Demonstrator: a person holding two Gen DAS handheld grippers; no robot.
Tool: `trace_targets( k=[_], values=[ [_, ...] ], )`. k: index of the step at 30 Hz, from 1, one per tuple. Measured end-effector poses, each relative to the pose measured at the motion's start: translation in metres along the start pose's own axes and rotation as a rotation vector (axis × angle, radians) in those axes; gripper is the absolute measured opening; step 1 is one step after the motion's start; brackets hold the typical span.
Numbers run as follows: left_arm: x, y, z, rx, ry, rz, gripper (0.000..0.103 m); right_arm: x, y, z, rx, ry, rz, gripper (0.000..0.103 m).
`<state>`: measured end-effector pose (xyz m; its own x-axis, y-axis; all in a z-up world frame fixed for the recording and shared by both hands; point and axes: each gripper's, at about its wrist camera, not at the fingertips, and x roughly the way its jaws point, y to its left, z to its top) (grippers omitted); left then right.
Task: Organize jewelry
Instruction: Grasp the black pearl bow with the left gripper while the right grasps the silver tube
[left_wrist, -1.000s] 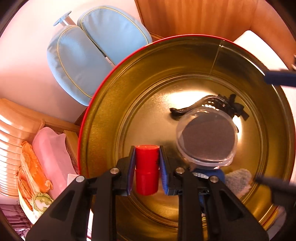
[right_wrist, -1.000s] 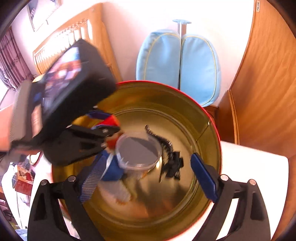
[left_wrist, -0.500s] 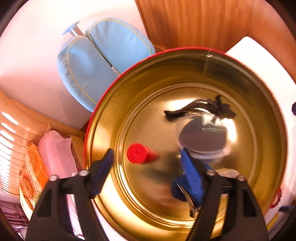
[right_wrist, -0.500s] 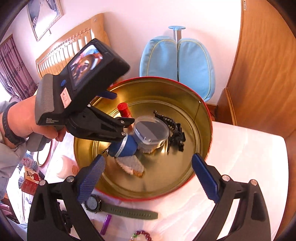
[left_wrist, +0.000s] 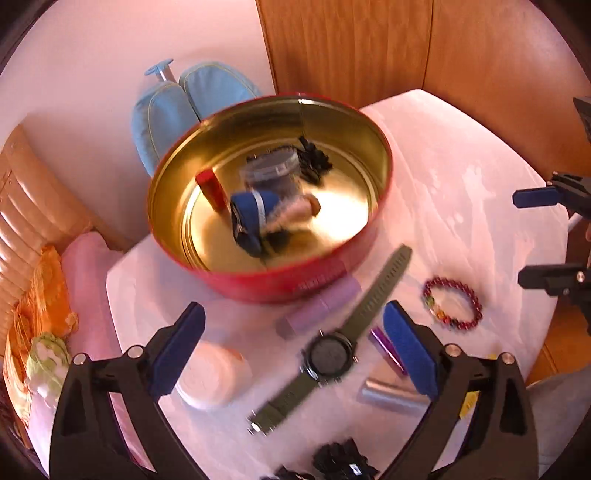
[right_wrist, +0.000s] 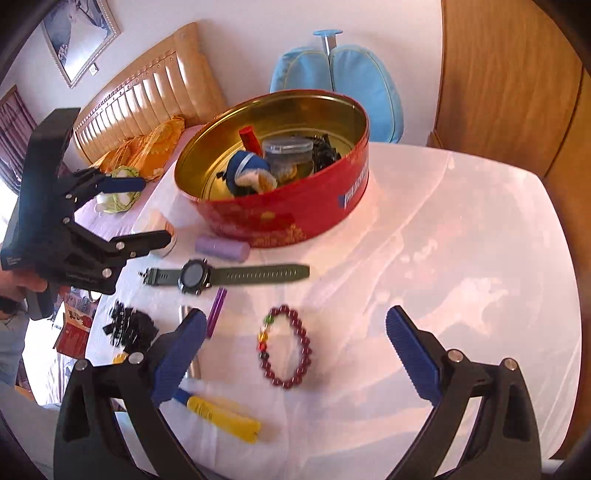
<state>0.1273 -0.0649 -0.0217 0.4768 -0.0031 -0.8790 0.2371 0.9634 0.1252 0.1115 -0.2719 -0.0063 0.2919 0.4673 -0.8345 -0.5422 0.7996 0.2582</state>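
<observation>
A red tin (left_wrist: 288, 284) with a gold inside stands on the white table; in it a red tube (left_wrist: 211, 188) leans beside a clear round box (left_wrist: 273, 170) and a blue pouch (left_wrist: 251, 214). My left gripper (left_wrist: 291, 332) hovers over the table in front of the tin, its jaws opening wide with nothing gripped; a green watch (left_wrist: 328, 354) lies on the cloth below. In the right wrist view my right gripper (right_wrist: 295, 328) is open above a dark red bead bracelet (right_wrist: 284, 347), apart from it. The left gripper (right_wrist: 125, 210) shows at that view's left.
Loose on the cloth are a lilac tube (right_wrist: 221, 249), a purple stick (right_wrist: 216, 312), a silver tube (left_wrist: 391, 395), a yellow tube (right_wrist: 221, 413), a white round jar (left_wrist: 210, 373) and black clips (right_wrist: 129, 326). Wooden panels rise behind; a bed lies left.
The left gripper let go of the red tube inside the tin, opened wide and drew back over the table. The right gripper also pulled back from the tin.
</observation>
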Motion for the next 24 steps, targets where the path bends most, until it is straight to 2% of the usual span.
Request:
trace_targets(
  k=[4,8,12,16,20,24],
  values=[
    [-0.008,-0.021,-0.053,-0.106,0.063,-0.051,0.095,-0.006,0.017,-0.036,-0.051,0.032,0.076,0.098],
    [-0.016,-0.027,-0.098,-0.207,0.11,0.008,0.095,0.001,0.048,-0.061,-0.141,0.07,0.134,0.098],
    [-0.031,-0.021,-0.134,-0.245,0.135,0.041,0.095,0.004,0.077,-0.073,-0.205,0.082,0.162,0.098],
    [-0.034,-0.004,-0.156,-0.287,0.139,0.038,0.095,0.011,0.096,-0.074,-0.235,0.077,0.122,0.098],
    [-0.019,0.02,-0.168,-0.314,0.152,0.05,0.095,0.027,0.099,-0.071,-0.166,0.091,0.076,0.098],
    [-0.01,0.037,-0.17,-0.272,0.138,0.058,0.094,0.044,0.107,-0.068,-0.122,0.101,0.027,0.098]
  ],
)
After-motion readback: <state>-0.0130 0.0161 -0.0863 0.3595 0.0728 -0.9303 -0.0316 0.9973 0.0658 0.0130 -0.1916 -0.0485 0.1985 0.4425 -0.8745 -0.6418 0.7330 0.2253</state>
